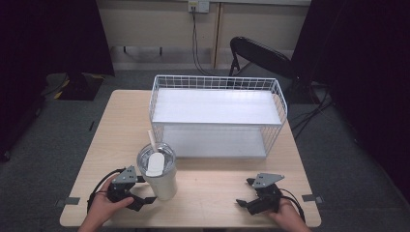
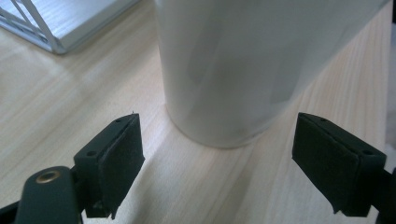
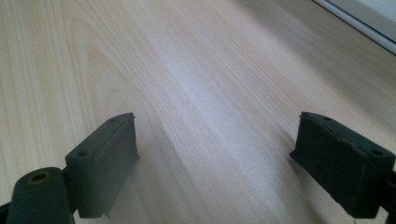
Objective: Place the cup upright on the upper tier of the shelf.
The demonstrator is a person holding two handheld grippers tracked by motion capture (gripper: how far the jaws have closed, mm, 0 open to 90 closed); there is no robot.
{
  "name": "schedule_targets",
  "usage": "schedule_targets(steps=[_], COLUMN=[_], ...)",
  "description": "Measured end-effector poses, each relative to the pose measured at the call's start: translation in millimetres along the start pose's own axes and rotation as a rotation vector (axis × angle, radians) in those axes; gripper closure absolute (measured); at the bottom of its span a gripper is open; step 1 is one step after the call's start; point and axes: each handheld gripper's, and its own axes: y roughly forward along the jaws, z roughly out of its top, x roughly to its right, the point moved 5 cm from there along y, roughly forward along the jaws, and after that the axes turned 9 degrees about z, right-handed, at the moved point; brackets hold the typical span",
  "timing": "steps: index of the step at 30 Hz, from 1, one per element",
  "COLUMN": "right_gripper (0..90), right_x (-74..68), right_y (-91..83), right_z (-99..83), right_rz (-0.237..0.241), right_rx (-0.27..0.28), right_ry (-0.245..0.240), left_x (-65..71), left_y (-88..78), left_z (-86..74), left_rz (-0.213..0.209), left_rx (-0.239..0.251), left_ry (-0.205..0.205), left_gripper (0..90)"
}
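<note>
Tumbler [image 1: 158,173]: white, upright, clear lid with a straw, standing on the desk [image 1: 212,193] at about 7 o'clock from the desk's centre, just in front of the wire rack [image 1: 217,113] and apart from it. Left gripper [image 1: 144,189]: at the tumbler's 9 o'clock; in the left gripper view its jaws stand wide apart, released, the tumbler's base [image 2: 224,93] just ahead of the pads and untouched. Right gripper [image 1: 245,192]: at 5 o'clock on the desk, well apart from the tumbler, jaws spread wide over bare wood [image 3: 196,93], grasping nothing.
</note>
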Motion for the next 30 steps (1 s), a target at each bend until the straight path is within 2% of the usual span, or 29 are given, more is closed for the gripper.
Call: schedule_targets(steps=[5, 12, 16, 24, 30], right_gripper=[12.5, 12.5, 12.5, 12.5, 12.6], right_x=[0.0, 0.0, 0.0, 0.2, 0.2], right_y=[0.0, 0.0, 0.0, 0.0, 0.0], right_z=[0.0, 0.0, 0.0, 0.1, 0.1], right_rz=[0.000, 0.000, 0.000, 0.001, 0.001], right_rx=[0.000, 0.000, 0.000, -0.001, 0.000], right_ry=[0.000, 0.000, 0.000, -0.001, -0.001], left_x=[0.2, 1.1, 2.2, 9.6, 10.8], left_y=[-4.7, -12.5, -17.2, -18.2, -14.8], left_z=[5.5, 13.6, 19.7, 33.5, 41.4], left_rz=[-0.005, -0.008, -0.040, -0.060, -0.050], left_rx=[0.032, 0.076, 0.120, 0.163, 0.176], left_ry=[-0.028, -0.032, -0.059, -0.052, -0.028], left_gripper=[16.0, 15.7, 15.8, 15.8, 11.3])
